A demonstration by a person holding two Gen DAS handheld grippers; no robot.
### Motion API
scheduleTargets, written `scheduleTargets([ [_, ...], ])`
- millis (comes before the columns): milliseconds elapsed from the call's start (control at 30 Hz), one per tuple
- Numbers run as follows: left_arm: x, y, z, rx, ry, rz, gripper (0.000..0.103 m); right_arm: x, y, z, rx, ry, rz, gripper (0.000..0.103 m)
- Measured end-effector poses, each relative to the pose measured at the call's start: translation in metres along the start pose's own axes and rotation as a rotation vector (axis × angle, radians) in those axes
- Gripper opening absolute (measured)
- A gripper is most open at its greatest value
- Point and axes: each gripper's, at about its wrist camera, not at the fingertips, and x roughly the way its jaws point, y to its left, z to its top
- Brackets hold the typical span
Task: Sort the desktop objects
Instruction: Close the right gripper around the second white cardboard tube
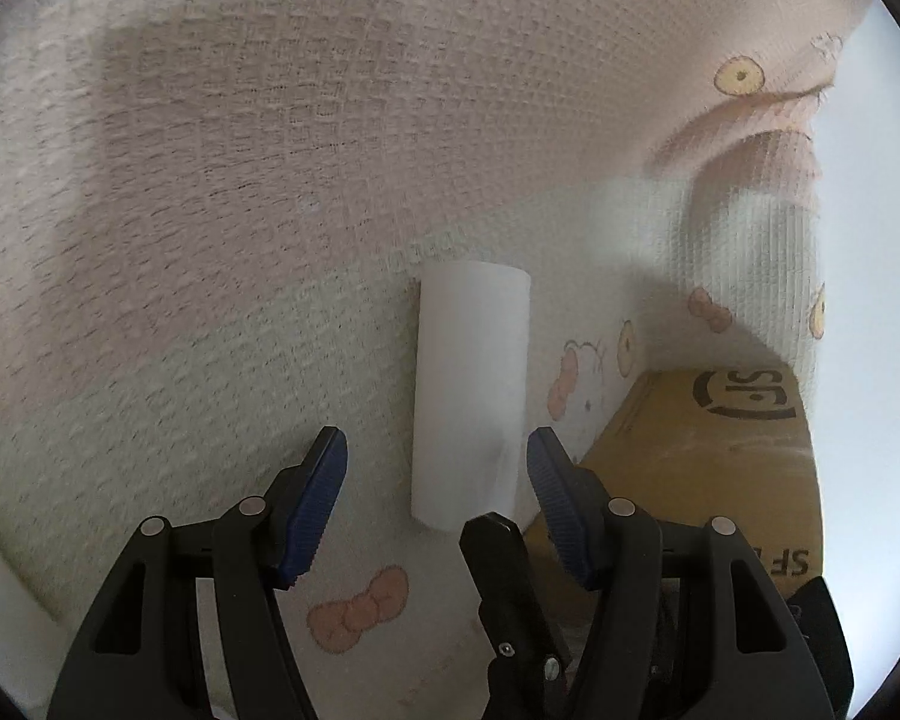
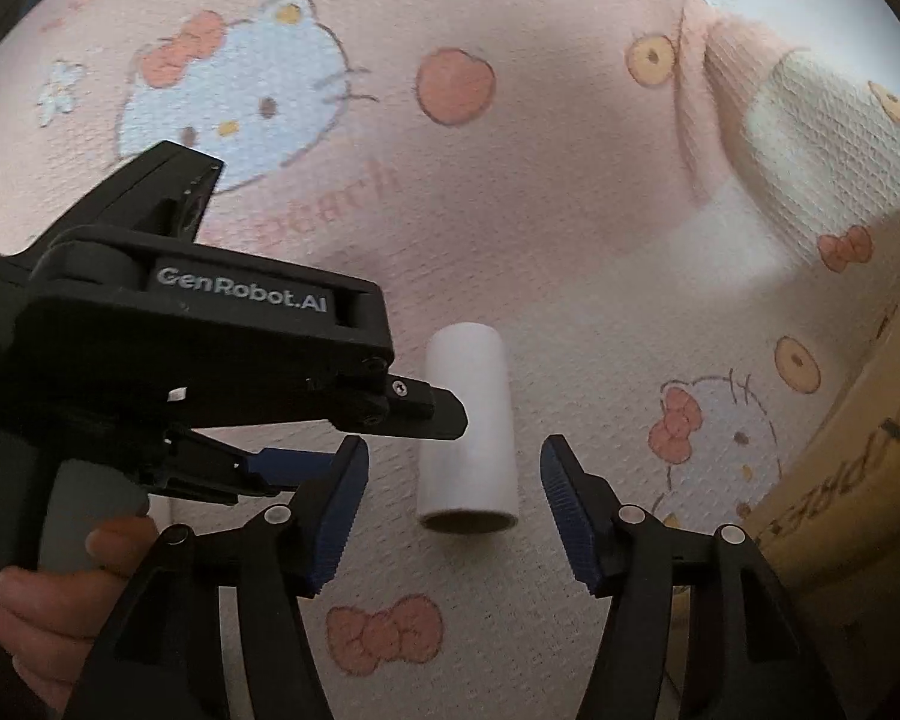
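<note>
A white roll (image 1: 471, 390) with a cardboard core lies on a pink and white cartoon-cat blanket (image 1: 240, 240). My left gripper (image 1: 437, 450) is open, its blue pads on either side of the roll's near end and clear of it. In the right wrist view the same roll (image 2: 468, 426) lies just ahead of my right gripper (image 2: 455, 462), whose jaws stand open and apart from it. The left gripper's black body (image 2: 210, 324), held by a hand (image 2: 60, 588), reaches in from the left beside the roll.
A brown cardboard box (image 1: 702, 468) (image 2: 858, 480) stands close on the right of the roll. The blanket (image 2: 510, 210) bunches into a fold (image 2: 810, 138) at the upper right. A black bar with screws (image 1: 510, 600) juts up at the bottom of the left wrist view.
</note>
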Motion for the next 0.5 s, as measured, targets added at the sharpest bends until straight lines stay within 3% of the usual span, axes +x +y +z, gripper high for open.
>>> scheduleTargets([
  [33,0.003,0.002,0.002,-0.007,0.002,-0.017,0.066,0.004,-0.001,0.001,0.013,0.011,-0.006,0.057],
  [200,0.008,0.006,0.003,-0.033,-0.014,-0.096,0.04,0.017,0.0,0.005,0.004,0.032,-0.033,0.056],
  [233,0.009,0.006,0.002,-0.038,-0.02,-0.102,0.039,0.021,0.0,0.006,0.0,0.047,-0.024,0.055],
  [300,0.009,0.006,0.002,-0.038,-0.033,-0.093,0.039,0.029,-0.001,0.006,0.006,0.09,0.001,0.042],
  [500,0.006,0.006,-0.002,-0.047,-0.034,-0.079,0.038,0.031,-0.008,0.005,0.007,0.124,0.03,0.037],
])
